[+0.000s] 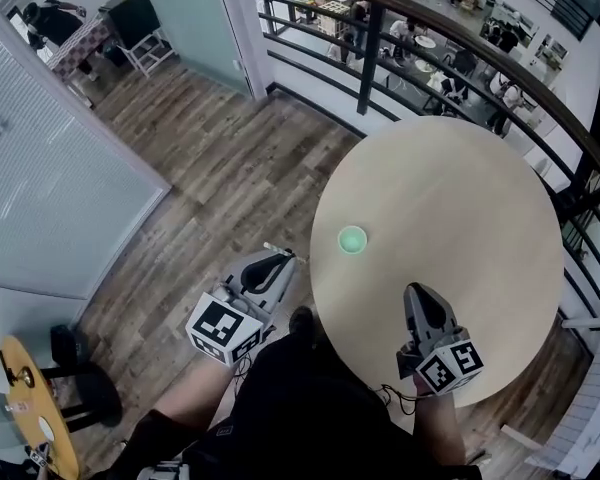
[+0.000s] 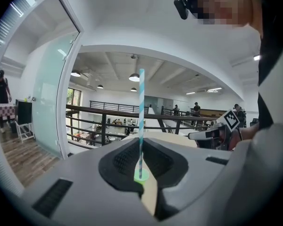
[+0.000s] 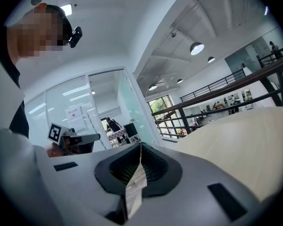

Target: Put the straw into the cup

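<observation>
Blue-striped straw [image 2: 141, 107] is pinched upright by the closed left gripper [image 2: 141, 139], paper scrap [image 3: 136, 182] by the right gripper [image 3: 141, 142]; alignment over the cup [image 1: 352, 239] is needed next.

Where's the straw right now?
The striped straw is clamped in the left gripper, which the head view shows just off the left edge of the round table, left of the green cup.

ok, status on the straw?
Left gripper shut on straw, off the table edge. Right gripper shut on paper strip. Cup empty, nothing in the way.
</observation>
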`<action>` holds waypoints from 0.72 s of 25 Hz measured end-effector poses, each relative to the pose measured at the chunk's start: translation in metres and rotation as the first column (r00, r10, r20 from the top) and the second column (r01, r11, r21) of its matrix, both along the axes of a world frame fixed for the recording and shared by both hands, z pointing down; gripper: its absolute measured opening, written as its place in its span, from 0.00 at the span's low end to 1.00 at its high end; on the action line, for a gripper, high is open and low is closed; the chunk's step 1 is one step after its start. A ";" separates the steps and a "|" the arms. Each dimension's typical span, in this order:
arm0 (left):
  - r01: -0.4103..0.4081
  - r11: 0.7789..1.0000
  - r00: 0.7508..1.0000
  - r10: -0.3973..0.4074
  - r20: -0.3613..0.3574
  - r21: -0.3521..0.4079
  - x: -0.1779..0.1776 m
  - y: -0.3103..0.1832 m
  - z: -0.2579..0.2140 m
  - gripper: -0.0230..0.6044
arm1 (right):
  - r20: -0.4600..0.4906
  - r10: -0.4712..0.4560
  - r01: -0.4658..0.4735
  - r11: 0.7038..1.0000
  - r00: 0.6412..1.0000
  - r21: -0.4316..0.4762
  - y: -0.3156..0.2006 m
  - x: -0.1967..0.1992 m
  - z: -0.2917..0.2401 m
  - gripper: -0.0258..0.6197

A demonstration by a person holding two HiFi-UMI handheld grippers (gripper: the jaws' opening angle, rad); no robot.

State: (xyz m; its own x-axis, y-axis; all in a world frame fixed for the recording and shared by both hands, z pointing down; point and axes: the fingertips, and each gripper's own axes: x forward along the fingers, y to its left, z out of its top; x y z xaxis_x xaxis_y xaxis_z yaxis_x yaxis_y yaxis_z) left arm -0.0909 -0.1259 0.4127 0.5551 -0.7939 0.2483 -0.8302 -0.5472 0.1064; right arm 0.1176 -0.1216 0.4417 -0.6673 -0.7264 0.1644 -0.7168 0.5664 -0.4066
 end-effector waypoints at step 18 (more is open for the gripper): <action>-0.113 0.988 0.992 0.105 -0.074 -0.110 0.021 -0.080 0.074 0.08 | -0.050 0.059 -0.065 0.989 0.997 -0.130 -0.051 -0.019 0.052 0.08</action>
State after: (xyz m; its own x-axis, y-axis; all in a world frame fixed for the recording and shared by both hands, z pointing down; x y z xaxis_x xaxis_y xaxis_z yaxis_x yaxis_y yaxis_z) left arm -0.0703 -0.2054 0.4867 0.6552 -0.6966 0.2924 -0.7552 -0.6151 0.2268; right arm 0.0988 -0.1723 0.4940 -0.6111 -0.7363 0.2904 -0.7684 0.4640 -0.4407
